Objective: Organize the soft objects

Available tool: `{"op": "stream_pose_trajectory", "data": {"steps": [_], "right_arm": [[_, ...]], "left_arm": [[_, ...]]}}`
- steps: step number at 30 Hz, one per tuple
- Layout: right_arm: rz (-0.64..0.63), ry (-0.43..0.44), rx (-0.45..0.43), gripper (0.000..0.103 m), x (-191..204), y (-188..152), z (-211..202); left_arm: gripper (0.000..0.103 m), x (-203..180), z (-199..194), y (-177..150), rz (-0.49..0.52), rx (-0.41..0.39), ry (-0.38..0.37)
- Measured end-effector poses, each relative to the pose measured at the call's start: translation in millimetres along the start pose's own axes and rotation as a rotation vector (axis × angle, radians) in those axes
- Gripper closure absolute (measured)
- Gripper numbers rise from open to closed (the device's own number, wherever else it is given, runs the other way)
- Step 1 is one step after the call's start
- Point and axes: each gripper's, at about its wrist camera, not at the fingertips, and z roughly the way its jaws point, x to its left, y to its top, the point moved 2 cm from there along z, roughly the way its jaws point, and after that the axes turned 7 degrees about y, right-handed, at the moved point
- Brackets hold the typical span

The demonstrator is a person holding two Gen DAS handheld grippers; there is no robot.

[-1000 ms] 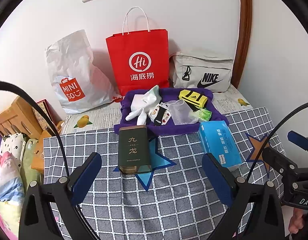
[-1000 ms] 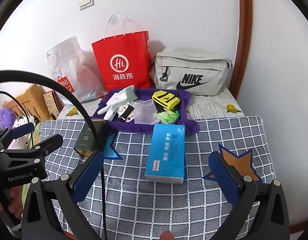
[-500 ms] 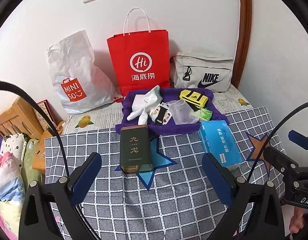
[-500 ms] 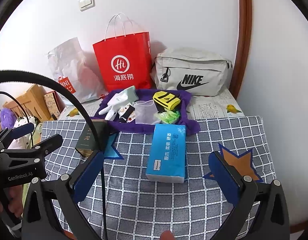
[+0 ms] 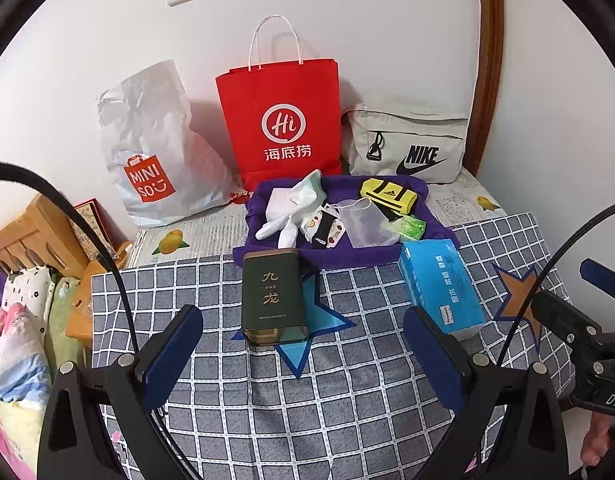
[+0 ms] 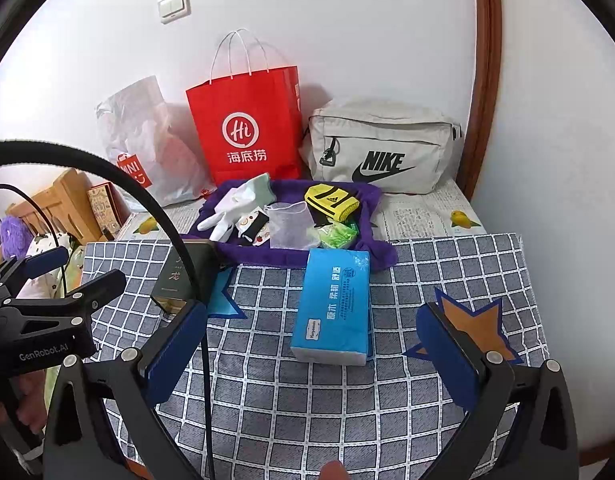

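Observation:
A purple cloth tray point(image 5: 267, 196) point(image 6: 371, 196) at the table's back holds white gloves point(image 5: 291, 208) point(image 6: 235, 206), a patterned sock point(image 5: 323, 228), a clear mesh pouch point(image 5: 361, 222) point(image 6: 289, 224), a yellow-black item point(image 5: 389, 196) point(image 6: 331, 200) and a green packet point(image 5: 407, 228) point(image 6: 337, 236). A blue tissue pack point(image 5: 441, 288) point(image 6: 333, 304) lies on the checked cloth in front. My left gripper point(image 5: 303, 354) is open and empty, near a dark green tin point(image 5: 271, 296) point(image 6: 183, 276). My right gripper point(image 6: 313, 350) is open and empty, just short of the tissue pack.
A red paper bag point(image 5: 281, 124) point(image 6: 247, 128), a white Miniso bag point(image 5: 155, 156) and a grey Nike bag point(image 5: 407, 144) point(image 6: 381, 148) stand against the wall. Wooden furniture point(image 5: 31, 232) and bedding point(image 5: 15, 320) lie left of the table.
Both grippers have drifted slightly; the scene sits a little lower and to the right in both views. Nothing was grasped or moved.

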Motion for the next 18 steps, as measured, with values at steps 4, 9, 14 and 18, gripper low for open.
{"op": "stream_pose_trajectory", "data": {"steps": [4,9,14,18], "right_arm": [[0.001,0.003,-0.002,0.0,0.3,-0.1,0.0],[0.001,0.004,-0.004,0.0,1.1,-0.6,0.0],[0.0,0.004,-0.005,0.0,1.1,-0.4,0.1],[-0.001,0.005,-0.004,0.0,1.8,-1.0,0.9]], "left_arm": [[0.002,0.4,0.4,-0.8,0.0,0.001,-0.002],[0.002,0.1,0.6,-0.8,0.0,0.0,-0.001],[0.002,1.6,2.5,-1.5,-0.006,0.003,-0.009],[0.002,1.7,2.2,-1.4,-0.006,0.001,-0.004]]}}
